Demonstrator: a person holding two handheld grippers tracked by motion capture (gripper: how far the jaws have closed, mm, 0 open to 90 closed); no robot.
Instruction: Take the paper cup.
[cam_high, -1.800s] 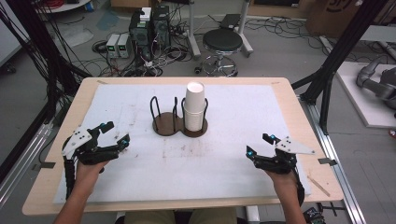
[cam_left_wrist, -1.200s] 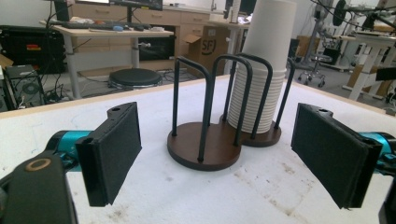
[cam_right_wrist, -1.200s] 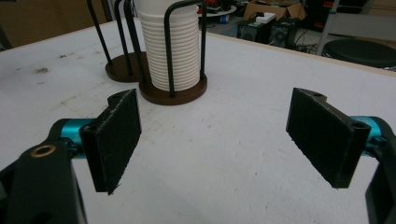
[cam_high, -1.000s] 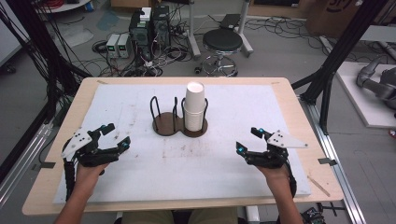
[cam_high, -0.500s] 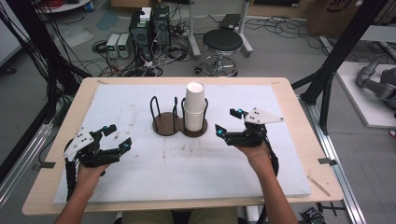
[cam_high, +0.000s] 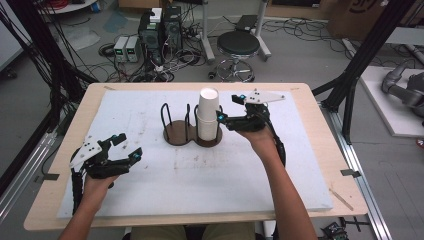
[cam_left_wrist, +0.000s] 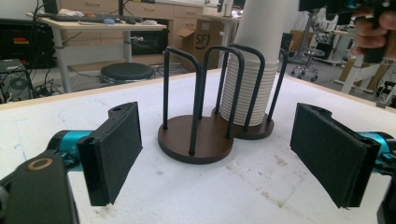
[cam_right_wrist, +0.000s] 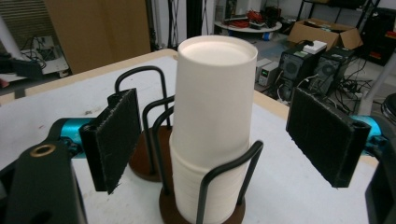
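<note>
A stack of white paper cups (cam_high: 208, 114) stands upside down in the right ring of a dark two-place wire cup holder (cam_high: 179, 133) at the table's middle. My right gripper (cam_high: 230, 111) is open just right of the stack, its pads (cam_right_wrist: 118, 137) a short way from the cups (cam_right_wrist: 212, 121) and spread wider than them, touching nothing. My left gripper (cam_high: 128, 148) rests open low at the front left, well short of the holder (cam_left_wrist: 196, 140), whose left ring has no cups in it. The cup stack (cam_left_wrist: 254, 70) rises behind it.
A white foam sheet (cam_high: 280, 170) covers the wooden table (cam_high: 320, 120). Beyond the far edge are a black stool (cam_high: 238, 46), computer boxes (cam_high: 159, 30) and cables on the floor. Black frame posts (cam_high: 360, 70) stand at both sides.
My right gripper has travelled from the front right corner up and left to the cup stack, staying open. My left gripper has barely shifted.
</note>
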